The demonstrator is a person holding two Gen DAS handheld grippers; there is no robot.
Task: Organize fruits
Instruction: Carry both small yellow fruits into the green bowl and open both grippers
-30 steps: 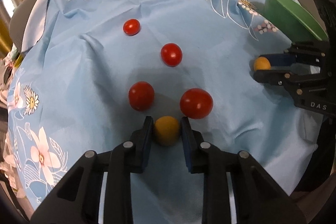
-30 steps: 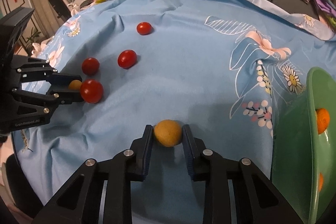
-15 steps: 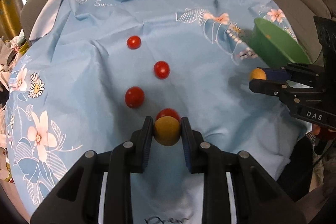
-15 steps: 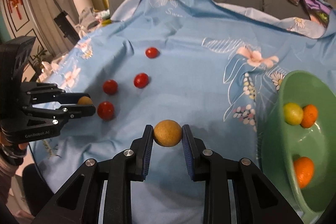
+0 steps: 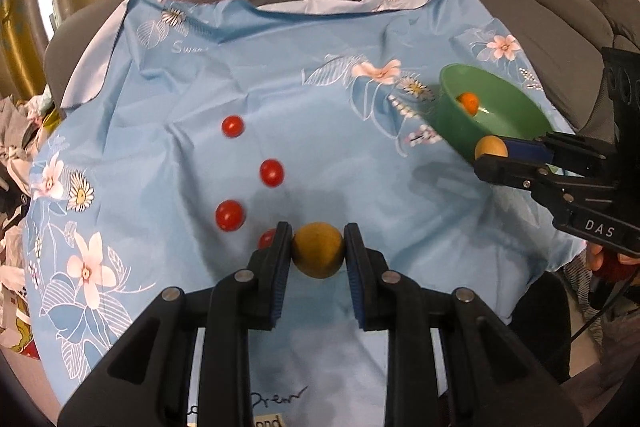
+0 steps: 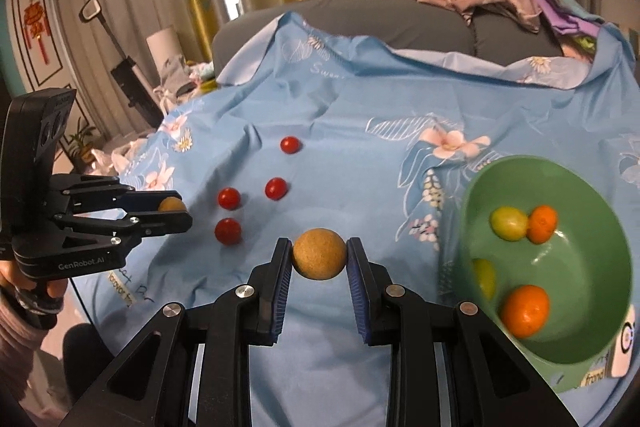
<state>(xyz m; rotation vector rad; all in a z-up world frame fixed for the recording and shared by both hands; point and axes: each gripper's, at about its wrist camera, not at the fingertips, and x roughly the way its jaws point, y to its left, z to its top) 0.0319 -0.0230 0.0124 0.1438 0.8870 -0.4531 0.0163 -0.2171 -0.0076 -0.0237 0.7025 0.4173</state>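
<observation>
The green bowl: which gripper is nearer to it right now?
Right. The right gripper, shut on a tan fruit, is beside the green bowl. The left gripper holds another tan fruit across the cloth, beside the red tomatoes.

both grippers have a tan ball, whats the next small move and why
Probably carry the right gripper rightward over the green plastic bowl and release. Its round tan fruit is clamped and off the blue floral cloth, and the bowl already holds orange and yellow-green fruits beside it.

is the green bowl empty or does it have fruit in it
Not empty. The green bowl holds two orange fruits and two yellow-green fruits, seen from the right wrist.
</observation>
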